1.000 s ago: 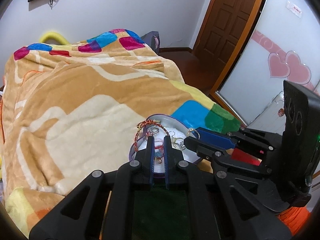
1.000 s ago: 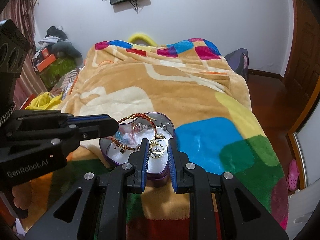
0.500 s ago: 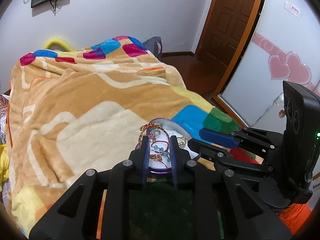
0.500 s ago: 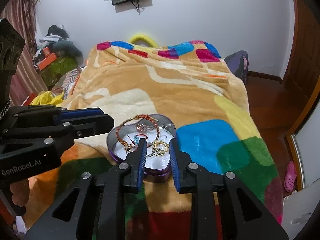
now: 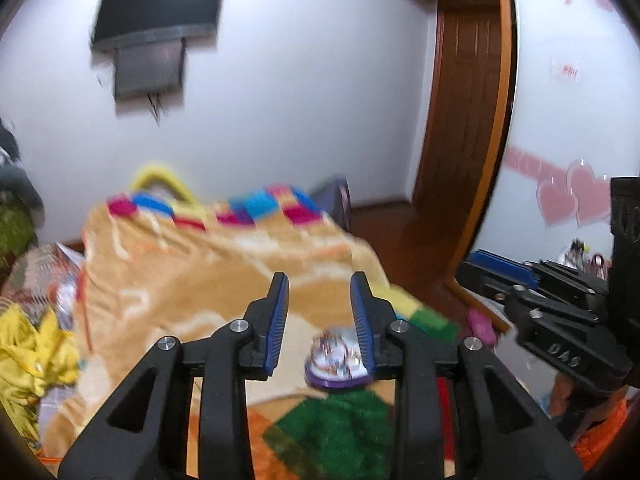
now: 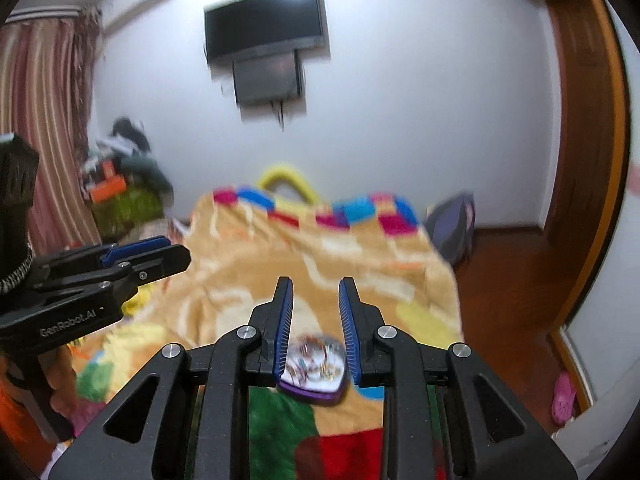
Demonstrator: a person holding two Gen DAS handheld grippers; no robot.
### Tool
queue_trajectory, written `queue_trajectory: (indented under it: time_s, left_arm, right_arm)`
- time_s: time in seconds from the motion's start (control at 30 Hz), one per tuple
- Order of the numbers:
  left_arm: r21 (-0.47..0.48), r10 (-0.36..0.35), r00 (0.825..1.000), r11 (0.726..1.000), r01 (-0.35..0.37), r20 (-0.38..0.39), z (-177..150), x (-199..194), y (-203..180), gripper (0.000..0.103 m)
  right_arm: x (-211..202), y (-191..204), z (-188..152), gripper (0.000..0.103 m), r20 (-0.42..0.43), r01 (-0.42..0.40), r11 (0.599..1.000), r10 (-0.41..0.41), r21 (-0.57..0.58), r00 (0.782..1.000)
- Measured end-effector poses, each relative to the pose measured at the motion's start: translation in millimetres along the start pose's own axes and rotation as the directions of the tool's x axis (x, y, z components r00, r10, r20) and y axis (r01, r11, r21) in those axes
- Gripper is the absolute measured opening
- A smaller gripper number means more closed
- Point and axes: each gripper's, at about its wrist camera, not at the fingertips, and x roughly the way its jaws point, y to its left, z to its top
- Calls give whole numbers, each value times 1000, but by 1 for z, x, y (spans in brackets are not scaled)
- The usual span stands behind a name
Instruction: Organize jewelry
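Left wrist view: left tool [image 5: 319, 286] is spreading its jaws, nothing between the pads, only blanket seen through the gap. Heart-shaped tin [image 5: 338, 364] with the jewelry [image 5: 334, 350] sits below and just right of its tips, on the bed blanket [image 5: 192, 280]. Right wrist view: right tool [image 6: 316, 292] jaws narrowly apart, empty; tin [image 6: 314, 382] shows low in its gap, well beneath the tips. Both tools hang well above the tin, frames blurred. Risks, judged: tin rests on soft, uneven blanket, so a descending tool could nudge the rim, tip it and spill small pieces into the pile. Bracelets look tangled; pinching one may drag others out.
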Motion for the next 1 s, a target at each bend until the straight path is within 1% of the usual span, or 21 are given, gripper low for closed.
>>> queue_trajectory:
  time_s: [0.07,0.1,0.13,0.23,0.27,0.3,0.33,0.37,0.43,0.47,0.53,0.63,0.73,0.83,1.0]
  left_arm:
    - [8,17,997,1000,-17,71,5,-24,-5,38]
    - [13,23,993,1000,-25,117,7,-40,-8,40]
    - [12,27,989,1000,-29,146,9,-51,-10,44]
    - [-8,28,976,1000,-27,218,10,-81,-13,54]
    - [-12,33,972,999,-31,232,9,-88,-13,55]
    - [-13,45,967,999,-43,252,9,-98,-14,58]
    - [-13,53,963,999,-51,264,8,-103,-15,61]
    - [-12,59,960,998,-58,274,8,-108,-16,63]
    - [-13,66,953,998,-66,294,5,-118,-17,73]
    - [-12,70,951,998,-69,301,3,-122,-17,77]
    - [-12,90,946,996,-91,312,-1,-128,-20,91]
    - [-10,117,939,993,-121,325,-7,-136,-25,97]
    - [-7,126,940,991,-131,318,-11,-139,-27,98]
    - [-7,130,939,991,-135,317,-14,-140,-29,99]
    - [-13,130,942,991,-133,310,-16,-140,-30,99]
  right_arm:
    - [-22,7,7,21,65,8,1000,-7,-8,998]
    - [-38,12,10,21,109,13,1000,-12,-13,994]
    - [-49,15,13,21,140,21,1000,-18,-16,990]
    - [-78,26,17,21,221,50,998,-43,-27,974]
    - [-85,29,17,22,241,55,998,-46,-31,969]
    - [-92,32,17,25,261,62,998,-51,-33,964]
    - [-97,35,17,33,281,73,997,-61,-32,958]
    - [-104,38,16,39,303,85,996,-72,-30,950]
    - [-108,40,14,60,333,107,994,-93,-25,938]
    - [-110,42,13,65,345,117,993,-102,-23,933]
    - [-111,46,10,79,360,134,991,-117,-22,926]
    - [-110,50,9,89,368,154,988,-138,-14,920]
    - [-109,53,8,96,359,168,986,-152,-12,921]
    - [-115,55,5,98,362,187,982,-170,-11,917]
    - [-115,55,4,99,351,185,983,-168,-14,921]
